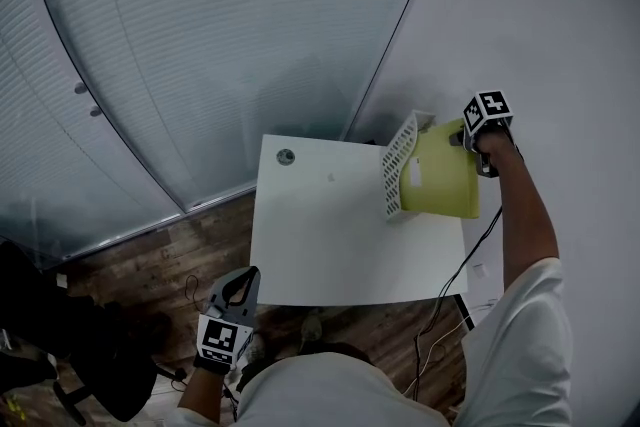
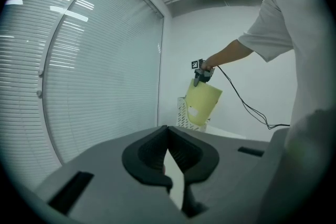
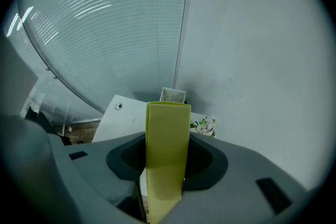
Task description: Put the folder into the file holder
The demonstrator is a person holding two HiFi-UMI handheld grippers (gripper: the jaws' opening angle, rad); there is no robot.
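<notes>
Clamping the folder [image 1: 440,183] at the file holder [image 1: 397,173] is the right hand-held gripper [image 1: 463,138]; left hand-held gripper [image 1: 240,287] closed.

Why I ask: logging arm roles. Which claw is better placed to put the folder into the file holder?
Right. The right claw is shut on the yellow folder at the white file holder; the left claw hangs far away, empty.

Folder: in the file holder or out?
Not seated: the right gripper holds the folder tilted, mostly above the file holder. Whether its lower corner is inside, cannot tell.
</notes>
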